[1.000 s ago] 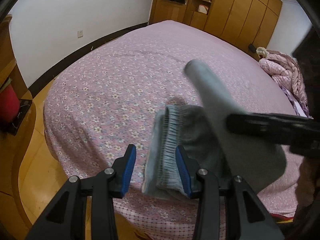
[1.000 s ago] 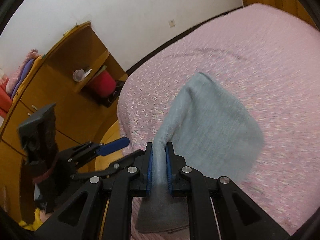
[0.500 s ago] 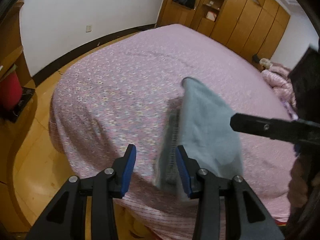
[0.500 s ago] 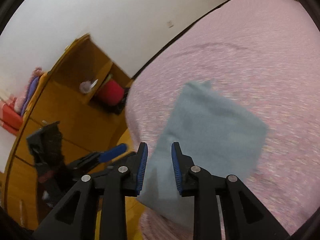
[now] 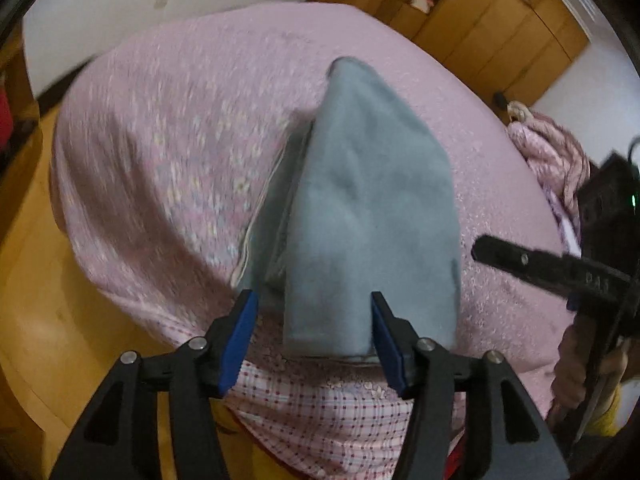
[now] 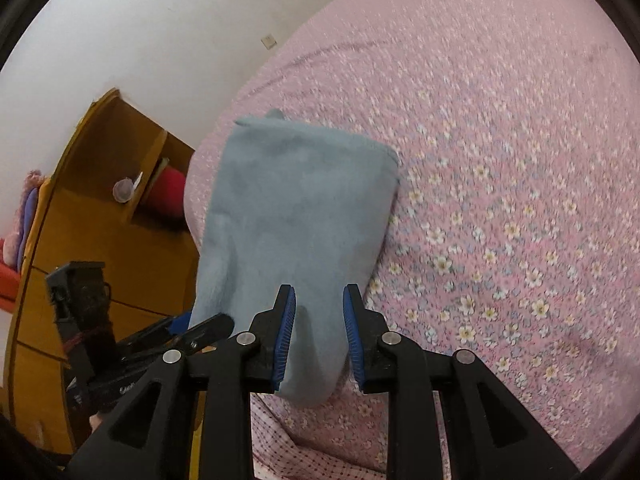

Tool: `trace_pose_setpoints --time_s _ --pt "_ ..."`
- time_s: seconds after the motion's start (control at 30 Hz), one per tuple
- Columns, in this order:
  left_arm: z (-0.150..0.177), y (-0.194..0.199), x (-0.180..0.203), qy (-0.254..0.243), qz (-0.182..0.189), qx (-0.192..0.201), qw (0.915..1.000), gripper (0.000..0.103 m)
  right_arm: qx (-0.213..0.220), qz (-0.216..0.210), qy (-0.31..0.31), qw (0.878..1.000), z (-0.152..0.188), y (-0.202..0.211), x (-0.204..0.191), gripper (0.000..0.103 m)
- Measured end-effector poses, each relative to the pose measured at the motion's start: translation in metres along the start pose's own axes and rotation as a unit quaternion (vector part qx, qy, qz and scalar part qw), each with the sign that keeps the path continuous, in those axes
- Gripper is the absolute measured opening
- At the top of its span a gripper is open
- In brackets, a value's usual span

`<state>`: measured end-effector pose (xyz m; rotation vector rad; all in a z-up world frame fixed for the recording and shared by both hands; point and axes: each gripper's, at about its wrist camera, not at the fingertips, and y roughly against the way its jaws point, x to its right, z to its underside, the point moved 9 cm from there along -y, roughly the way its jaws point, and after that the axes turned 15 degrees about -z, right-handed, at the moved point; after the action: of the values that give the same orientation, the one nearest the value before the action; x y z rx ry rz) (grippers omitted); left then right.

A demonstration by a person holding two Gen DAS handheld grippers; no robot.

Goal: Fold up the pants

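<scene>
1. The grey pants (image 5: 360,208) now lie folded at the near edge of the pink floral bed (image 6: 500,160); a second ago the right gripper (image 6: 319,332) pinched them.
2. That gripper now stands narrowly parted, gripping nothing.
3. The left gripper (image 5: 312,340) is opening wider, its pads clear of the fabric.

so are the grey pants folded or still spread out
Folded: the grey pants lie as a compact layered bundle on the bed, stacked edges showing in the left wrist view.

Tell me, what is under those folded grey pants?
The folded grey pants lie on the pink flowered bedspread, near the bed's edge. In the left view, more grey layers peek out beneath the top fold. Anything under the bundle's middle stays hidden.
</scene>
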<state>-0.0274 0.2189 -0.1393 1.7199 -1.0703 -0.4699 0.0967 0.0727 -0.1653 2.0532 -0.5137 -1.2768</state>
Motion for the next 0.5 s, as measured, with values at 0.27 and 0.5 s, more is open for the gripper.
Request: trace_pose_setpoints --time_s 0.27,0.5 --pt "-0.019 0.037 -0.003 0.008 0.021 0.072 0.9972 0.022 -0.019 0.003 0.013 1.000 0.002 -0.015 -0.007 0.026" --pt "-0.013 0.009 -0.028 0.004 -0.052 0.029 0.9982 0.052 -0.015 0.033 0.033 0.999 -0.003 -0.019 -0.004 0.026"
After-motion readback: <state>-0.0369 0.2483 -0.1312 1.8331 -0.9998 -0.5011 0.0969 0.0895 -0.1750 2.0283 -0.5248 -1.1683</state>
